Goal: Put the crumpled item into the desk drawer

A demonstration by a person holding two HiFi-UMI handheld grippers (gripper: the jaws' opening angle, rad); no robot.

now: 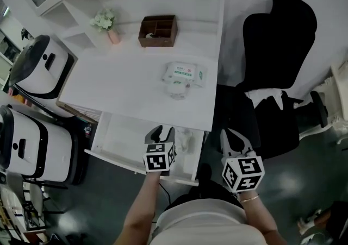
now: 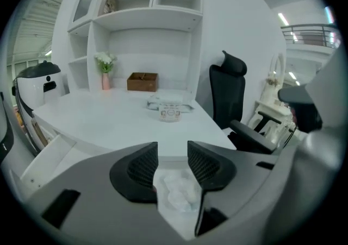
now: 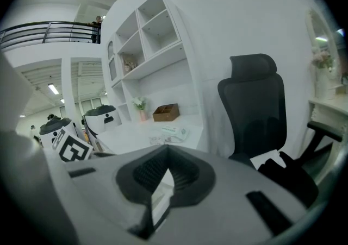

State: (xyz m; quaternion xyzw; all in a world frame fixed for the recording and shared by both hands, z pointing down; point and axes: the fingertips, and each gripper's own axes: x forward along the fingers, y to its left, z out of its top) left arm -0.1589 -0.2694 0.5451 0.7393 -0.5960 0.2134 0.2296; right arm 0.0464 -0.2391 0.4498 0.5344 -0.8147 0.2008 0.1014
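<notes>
The left gripper (image 2: 173, 154) hangs above the open drawer (image 1: 117, 132), jaws apart, with the crumpled item (image 2: 176, 190) lying inside. The right gripper (image 3: 166, 157) has its jaws together.

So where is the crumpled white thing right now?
In the head view the crumpled white thing lies inside the open drawer, near its right end, just right of the left gripper, whose jaws stand apart above it without touching.

Drawer (image 1: 119, 135) front partly hidden under left tool (image 1: 162, 130), white appliance (image 1: 24, 143) cut by left edge
</notes>
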